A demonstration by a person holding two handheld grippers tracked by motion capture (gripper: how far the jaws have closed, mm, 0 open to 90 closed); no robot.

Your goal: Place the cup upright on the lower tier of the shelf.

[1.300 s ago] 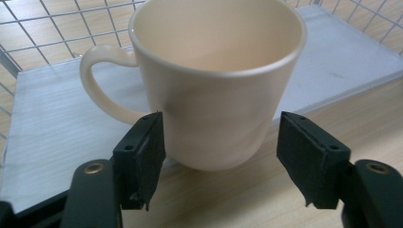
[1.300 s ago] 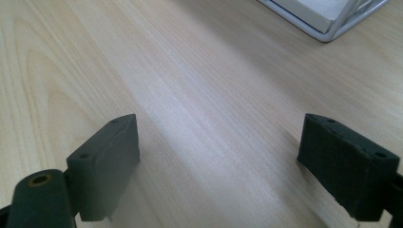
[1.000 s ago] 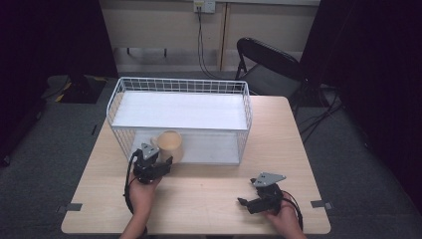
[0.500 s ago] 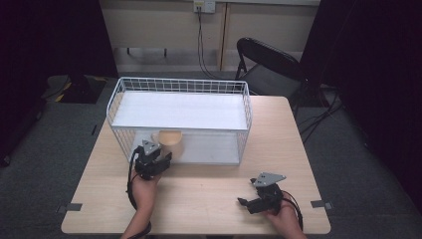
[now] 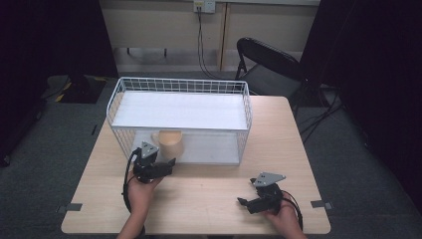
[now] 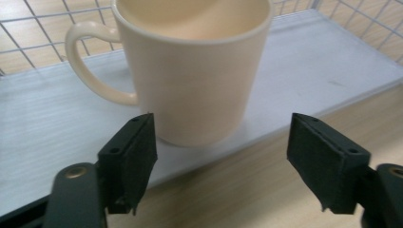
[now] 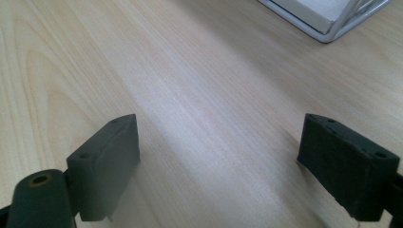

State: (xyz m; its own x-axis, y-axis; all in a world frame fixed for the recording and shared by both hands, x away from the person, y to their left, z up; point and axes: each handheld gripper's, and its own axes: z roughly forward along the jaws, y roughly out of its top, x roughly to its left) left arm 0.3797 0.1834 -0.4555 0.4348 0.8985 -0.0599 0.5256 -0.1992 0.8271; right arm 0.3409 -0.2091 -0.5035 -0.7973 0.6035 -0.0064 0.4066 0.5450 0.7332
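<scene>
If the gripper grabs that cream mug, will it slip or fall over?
The mug looks glazed and smooth, so it may slip a bit. Its flat base on the white shelf probably resists tipping. It looks hard, likely breakable if dropped.

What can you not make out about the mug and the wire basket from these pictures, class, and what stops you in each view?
- Mug: its bottom inside is cut off by the top edge of the left gripper view.
- Mug in the high view: its base sits behind the wire basket front.
- Wire basket in the right gripper view: one corner shows, the rest cut off by the frame edge.

A lab-like recording room: dark curtains (image 5: 378, 74), grey carpet (image 5: 45, 164), folding chair (image 5: 268, 64).
</scene>
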